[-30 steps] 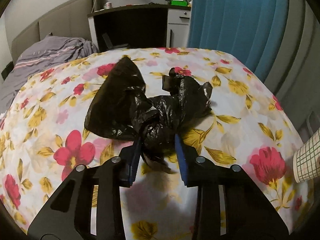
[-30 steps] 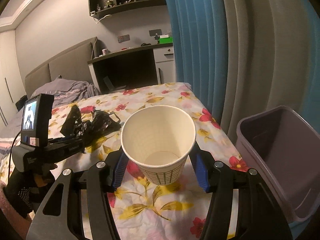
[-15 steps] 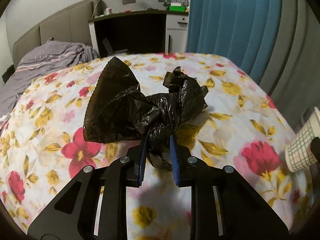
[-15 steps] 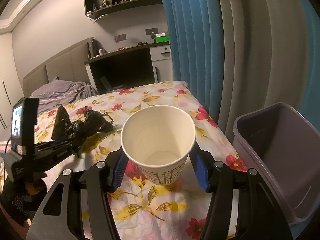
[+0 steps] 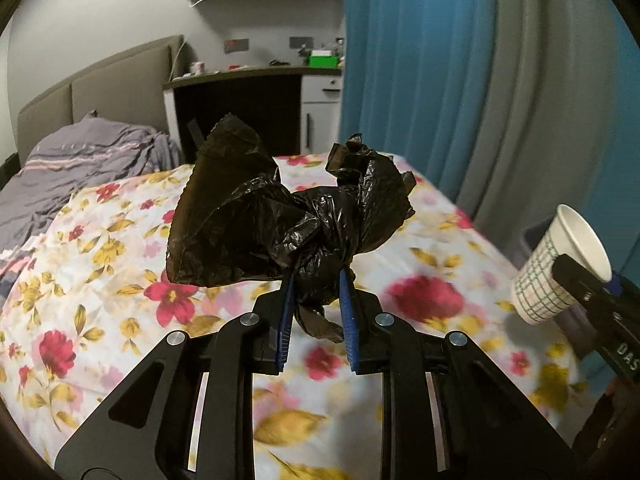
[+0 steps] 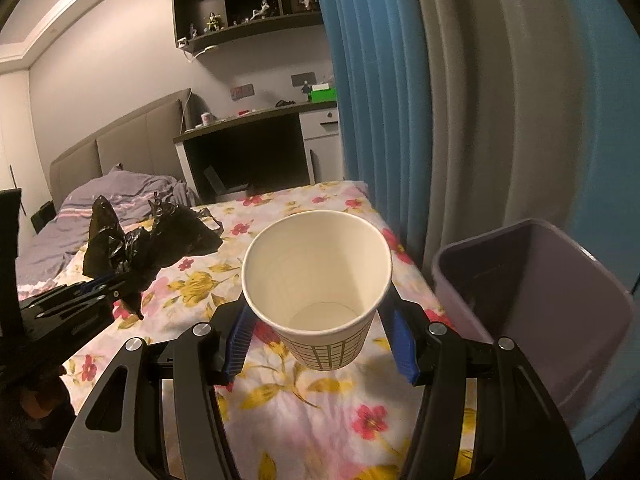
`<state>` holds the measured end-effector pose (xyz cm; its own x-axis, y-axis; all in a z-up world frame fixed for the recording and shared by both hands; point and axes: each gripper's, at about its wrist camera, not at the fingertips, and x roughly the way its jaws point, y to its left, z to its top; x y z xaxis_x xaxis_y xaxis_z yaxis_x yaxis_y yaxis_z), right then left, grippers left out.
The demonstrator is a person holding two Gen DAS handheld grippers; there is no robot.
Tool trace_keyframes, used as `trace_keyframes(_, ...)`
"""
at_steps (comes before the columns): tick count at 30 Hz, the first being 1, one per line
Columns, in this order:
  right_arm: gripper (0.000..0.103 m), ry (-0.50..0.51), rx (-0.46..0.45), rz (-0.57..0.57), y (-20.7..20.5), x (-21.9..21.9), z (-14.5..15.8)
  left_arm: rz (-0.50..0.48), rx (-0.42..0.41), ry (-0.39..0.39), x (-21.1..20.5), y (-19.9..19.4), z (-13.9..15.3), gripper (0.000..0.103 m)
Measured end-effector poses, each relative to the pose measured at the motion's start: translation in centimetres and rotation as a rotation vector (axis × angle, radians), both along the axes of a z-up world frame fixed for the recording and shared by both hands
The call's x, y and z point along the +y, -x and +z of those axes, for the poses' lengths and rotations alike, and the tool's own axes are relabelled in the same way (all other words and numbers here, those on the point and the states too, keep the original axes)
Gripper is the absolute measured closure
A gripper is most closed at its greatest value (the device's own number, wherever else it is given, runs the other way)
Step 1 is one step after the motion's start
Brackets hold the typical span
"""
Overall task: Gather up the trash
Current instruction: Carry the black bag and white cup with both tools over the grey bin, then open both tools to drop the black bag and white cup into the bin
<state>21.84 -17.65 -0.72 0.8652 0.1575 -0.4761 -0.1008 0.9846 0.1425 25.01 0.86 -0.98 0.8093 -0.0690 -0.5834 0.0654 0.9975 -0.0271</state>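
Here, two hand-held grippers each carry one piece of trash above a bed spread with a white sheet printed in red and yellow flowers. The left gripper angles down toward the bed, its blue-padded fingers pinching the knotted middle of one crumpled black plastic bag. The bag hangs clear of the sheet, with lobes fanning out toward 10 and 1 o'clock. The right gripper also tilts slightly downward. Its fingers are set wide and press on the sides of one white paper cup with a green grid pattern, held upright with its mouth toward the camera. In the left wrist view that cup shows at 3 o'clock. One open grey-purple plastic bin stands beside the bed at 3 o'clock of the cup, against blue and grey curtains. One rumpled purple blanket lies at the head of the bed, at 10 o'clock.
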Motion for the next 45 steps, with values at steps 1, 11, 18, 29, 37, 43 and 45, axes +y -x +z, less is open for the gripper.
trace_keyframes(1, 0.046, 0.004, -0.004, -0.003, 0.4, -0.3, 0.1, -0.011, -0.006, 0.0, -0.4, 0.4, 0.3, 0.082)
trace_keyframes(11, 0.046, 0.024, -0.041, -0.091, 3.7, -5.5, 1.1, -0.179, -0.047, 0.01, -8.4, 3.8, 2.2, 0.082)
trace_keyframes(18, 0.046, 0.026, -0.078, -0.204, 5.5, -11.3, 1.8, -0.314, -0.045, 0.033, -15.7, 4.2, 2.4, 0.082)
trace_keyframes(29, 0.046, 0.02, -0.082, -0.315, 6.3, -17.1, 0.8, -0.468, 0.04, 0.049, -24.7, 2.4, -1.6, 0.082)
trace_keyframes(37, 0.046, 0.007, -0.056, -0.339, 5.5, -18.1, -0.3, -0.502, 0.102, 0.053, -27.2, 0.6, -4.0, 0.082)
trace_keyframes(43, 0.046, 0.0, -0.042, -0.348, 4.9, -18.2, -0.7, -0.522, 0.114, 0.058, -27.9, 0.4, -4.7, 0.081)
trace_keyframes(45, 0.046, -0.003, -0.039, -0.349, 4.6, -18.3, -0.7, -0.523, 0.122, 0.06, -28.0, 0.1, -5.0, 0.081)
